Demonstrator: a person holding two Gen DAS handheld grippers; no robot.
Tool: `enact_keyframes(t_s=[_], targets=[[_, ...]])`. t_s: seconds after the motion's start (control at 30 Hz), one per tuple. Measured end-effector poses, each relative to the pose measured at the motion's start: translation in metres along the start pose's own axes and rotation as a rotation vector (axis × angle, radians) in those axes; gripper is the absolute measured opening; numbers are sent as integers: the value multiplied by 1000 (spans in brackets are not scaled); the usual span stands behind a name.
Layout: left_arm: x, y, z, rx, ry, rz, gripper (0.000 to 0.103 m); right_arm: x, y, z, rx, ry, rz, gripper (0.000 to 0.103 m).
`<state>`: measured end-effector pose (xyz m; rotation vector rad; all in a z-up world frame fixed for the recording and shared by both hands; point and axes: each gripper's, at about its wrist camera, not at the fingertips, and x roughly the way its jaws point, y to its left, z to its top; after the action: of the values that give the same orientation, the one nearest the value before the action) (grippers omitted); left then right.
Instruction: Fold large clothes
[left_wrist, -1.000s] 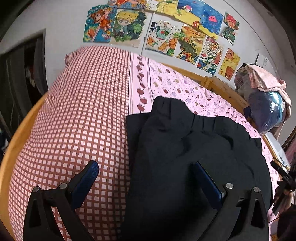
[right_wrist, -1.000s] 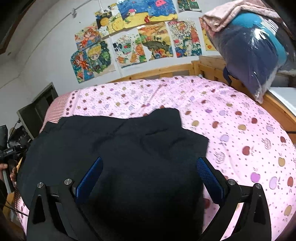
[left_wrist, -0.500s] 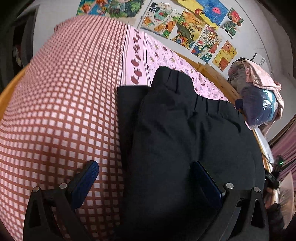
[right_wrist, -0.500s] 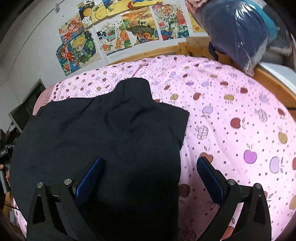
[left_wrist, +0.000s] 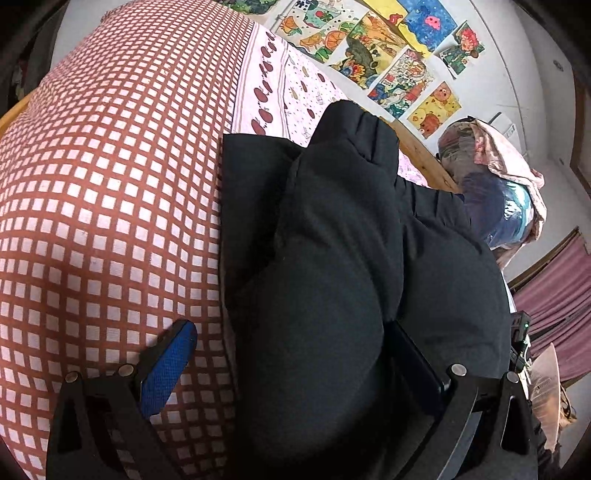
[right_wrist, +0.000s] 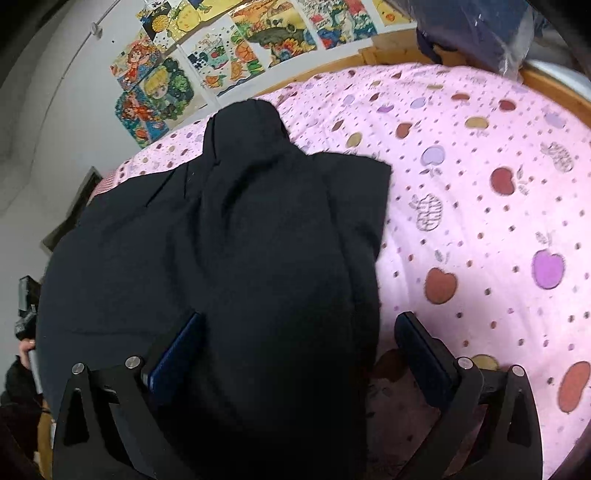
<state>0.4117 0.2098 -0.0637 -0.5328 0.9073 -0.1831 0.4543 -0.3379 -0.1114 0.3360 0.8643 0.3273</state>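
Straddling the limp black garment (left_wrist: 332, 258) on the bed (right_wrist: 480, 184), both hand-held grippers (left_wrist: 291, 354) (right_wrist: 299, 347) stand released; grip its near hem.

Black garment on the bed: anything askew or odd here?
Mildly. The black garment lies uneven on the pink apple-print sheet: one narrow part juts toward the headboard and a squared flap sticks out rightward, with bunched ridges. No damage or spills visible.

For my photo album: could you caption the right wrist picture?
Open right gripper straddling a fold of a black garment on an apple-print pink bedsheet.
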Motion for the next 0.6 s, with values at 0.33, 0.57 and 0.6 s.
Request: enact_keyframes(t_s=[0.33,0.57,0.6], targets=[[0,5,-10,2,12,-96,103,25,8,-9,-11,94,241,102],[-2,1,-12,-14,39,-92,103,35,21,-9,15,116,216,102],[-1,0,-12,-21,41,-87,103,35,23,-9,16,116,204,102]])
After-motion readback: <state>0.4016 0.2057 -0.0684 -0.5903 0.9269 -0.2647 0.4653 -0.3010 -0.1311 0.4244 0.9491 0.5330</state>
